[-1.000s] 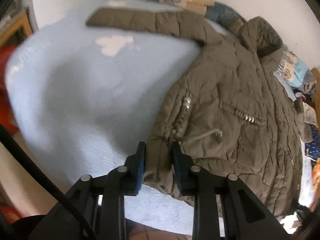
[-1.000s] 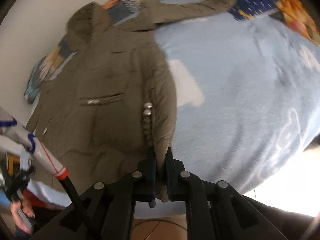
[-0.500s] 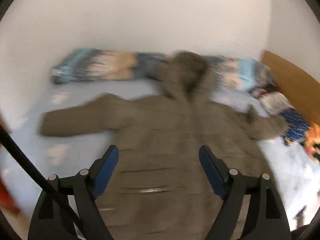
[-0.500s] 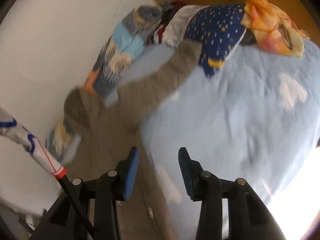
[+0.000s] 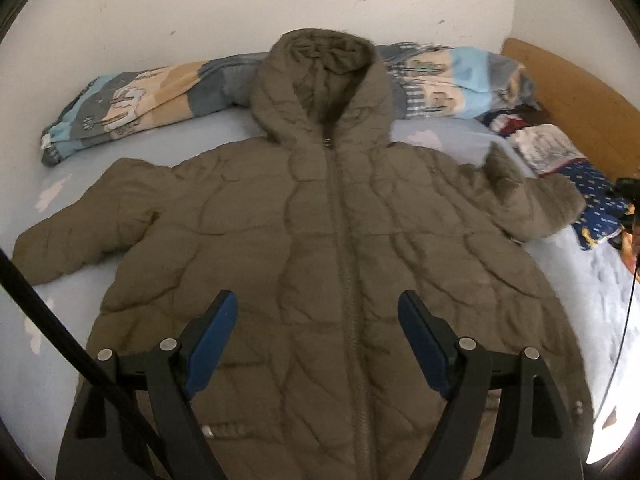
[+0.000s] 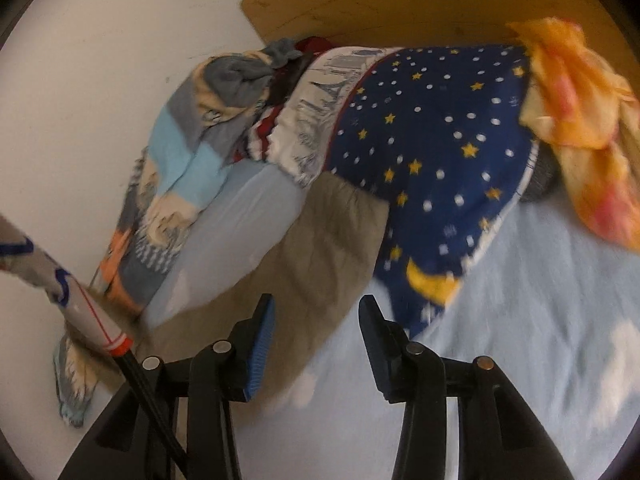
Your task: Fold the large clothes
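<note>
An olive quilted hooded jacket (image 5: 328,240) lies flat and zipped on the light blue bed (image 5: 24,340), front up, hood toward the wall, both sleeves spread out. My left gripper (image 5: 318,312) is open and empty above the jacket's lower front. In the right wrist view my right gripper (image 6: 316,316) is open and empty above the jacket's right sleeve (image 6: 320,240), whose cuff end lies under a navy star-print cloth (image 6: 432,152).
A rolled patterned blanket (image 5: 132,100) lies along the wall behind the hood. Folded clothes (image 5: 544,148) and an orange cloth (image 6: 580,112) are piled by the wooden headboard (image 5: 572,92). White wall bounds the bed's far side.
Both grippers let go of the jacket's bottom hem corners, opened and lifted. The left swung to face the whole jacket. The right turned toward the right sleeve and headboard.
</note>
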Tool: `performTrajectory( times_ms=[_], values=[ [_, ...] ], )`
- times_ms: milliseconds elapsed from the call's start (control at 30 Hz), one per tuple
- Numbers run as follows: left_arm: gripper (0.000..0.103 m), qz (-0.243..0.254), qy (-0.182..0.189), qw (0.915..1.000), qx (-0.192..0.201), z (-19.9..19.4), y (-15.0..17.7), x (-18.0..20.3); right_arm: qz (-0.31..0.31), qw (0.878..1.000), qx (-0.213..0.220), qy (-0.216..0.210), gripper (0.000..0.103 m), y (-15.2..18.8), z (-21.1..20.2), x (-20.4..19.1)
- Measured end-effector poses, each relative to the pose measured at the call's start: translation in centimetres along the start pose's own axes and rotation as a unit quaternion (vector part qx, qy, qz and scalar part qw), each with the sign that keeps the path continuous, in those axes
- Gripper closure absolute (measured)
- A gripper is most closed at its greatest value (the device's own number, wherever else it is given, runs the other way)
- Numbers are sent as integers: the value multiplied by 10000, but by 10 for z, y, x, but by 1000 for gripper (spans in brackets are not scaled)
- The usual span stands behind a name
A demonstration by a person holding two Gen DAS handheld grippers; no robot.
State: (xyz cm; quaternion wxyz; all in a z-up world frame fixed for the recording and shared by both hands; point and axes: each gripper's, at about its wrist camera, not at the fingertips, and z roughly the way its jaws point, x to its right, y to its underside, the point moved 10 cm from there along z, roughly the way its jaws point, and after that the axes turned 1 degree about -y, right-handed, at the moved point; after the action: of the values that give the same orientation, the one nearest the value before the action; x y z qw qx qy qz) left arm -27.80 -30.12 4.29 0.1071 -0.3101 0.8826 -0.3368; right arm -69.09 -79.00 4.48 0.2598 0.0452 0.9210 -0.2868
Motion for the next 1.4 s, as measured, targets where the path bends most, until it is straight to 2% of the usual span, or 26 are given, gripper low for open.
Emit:
performTrajectory(
  times_ms=[200,400,433,467,533,633,800,900,1067,1233,1400],
  values=[
    [21,-76,-234,9996,-141,18,4,-24,230,9997,-74,97,66,-26,67,34],
    [22,-166,-149,9993,-303,29,10,-23,369,9989,-123,260,66,-34,105,51],
    [22,-112,-165,9993,-313,30,10,-21,383,9991,-126,147,71,-34,108,50],
    [22,-44,-197,9993,-326,32,11,-19,308,9993,-104,179,84,-34,106,49],
    [21,37,-156,9991,-383,34,13,-14,116,9996,103,215,88,-36,93,43],
    [22,86,-116,9990,-416,33,15,-11,105,9986,472,202,89,-42,59,37],
    [21,140,-112,9995,-267,21,12,-10,202,9933,1134,137,89,-67,-28,24],
    [21,102,-166,9998,-83,9,6,-17,-8,9914,1305,18,89,-76,-78,-2],
    [21,-122,-181,9998,42,-5,2,-41,-528,9884,1423,-52,89,-71,-128,-69],
    [21,-271,-209,9994,53,-15,3,-73,-989,9843,1444,-202,89,-44,-161,-143],
    [22,-680,-201,9975,70,-25,1,-111,-1553,9774,1338,-520,89,2,-181,-241]
  ],
)
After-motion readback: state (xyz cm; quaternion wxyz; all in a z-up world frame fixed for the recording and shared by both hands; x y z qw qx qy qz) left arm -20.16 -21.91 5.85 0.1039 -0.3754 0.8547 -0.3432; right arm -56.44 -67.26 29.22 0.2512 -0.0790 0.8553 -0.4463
